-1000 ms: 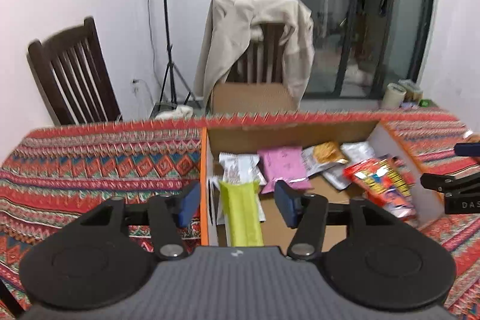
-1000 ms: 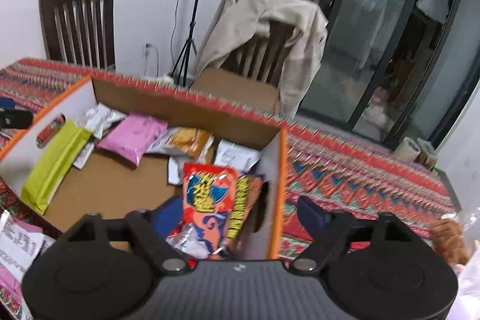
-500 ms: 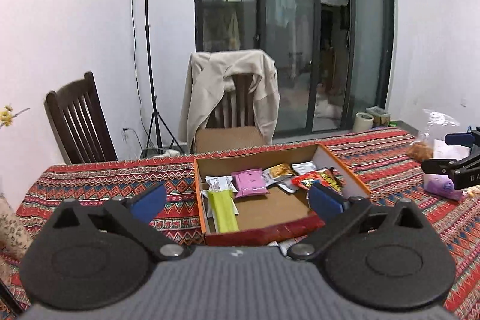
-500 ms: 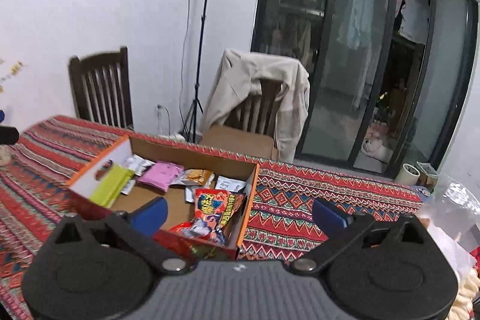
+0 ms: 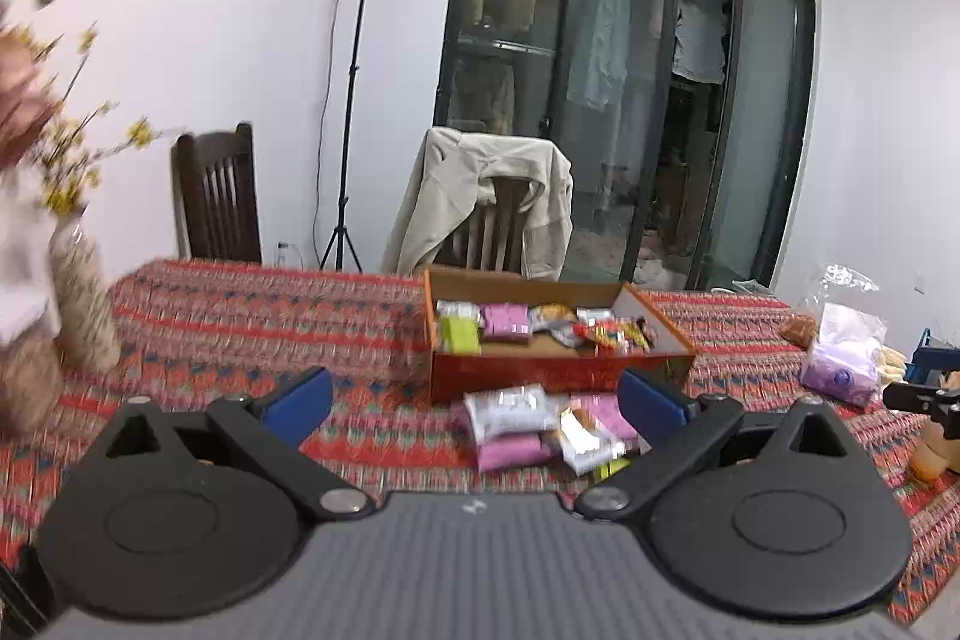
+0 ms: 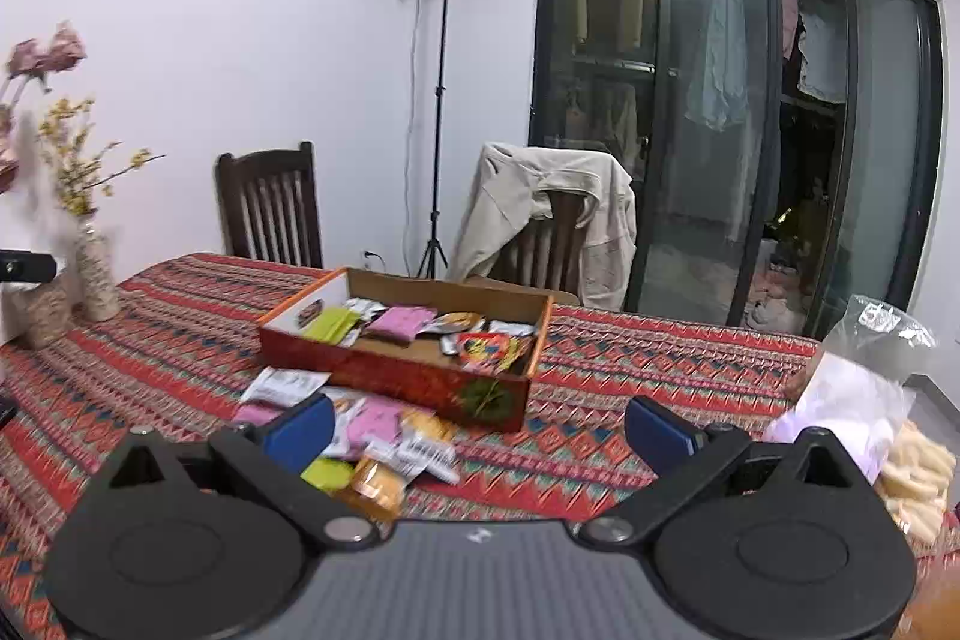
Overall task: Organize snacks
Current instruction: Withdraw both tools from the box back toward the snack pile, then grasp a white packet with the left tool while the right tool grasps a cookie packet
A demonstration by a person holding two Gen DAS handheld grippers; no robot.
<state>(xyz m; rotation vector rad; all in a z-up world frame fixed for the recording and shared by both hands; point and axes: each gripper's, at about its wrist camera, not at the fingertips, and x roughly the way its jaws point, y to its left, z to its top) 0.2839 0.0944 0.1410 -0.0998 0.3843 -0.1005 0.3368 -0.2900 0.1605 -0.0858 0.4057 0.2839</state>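
Cardboard walls of the box (image 5: 558, 376) hold a row of snacks at centre frame in the left view, while the loose pile (image 5: 546, 427) lies on the worktop (image 5: 252, 322) just in front of it, at lower centre. Both tools stand released, with nothing between the jaws: the left hand-held gripper (image 5: 474, 403) and the right hand-held gripper (image 6: 480, 430).

Risks, as a judgement: the pile overlaps itself, so a closing grip could catch two packets or only a slippery edge and drop it short of the box. A wide sweep at the left edge of frame could knock the vase (image 5: 81, 304).

Against the earlier frames, both jaws have just been opening to full width with nothing in them, the box has shrunk from filling the lower frame to a small shape mid-frame, and the pile and vase have come into view
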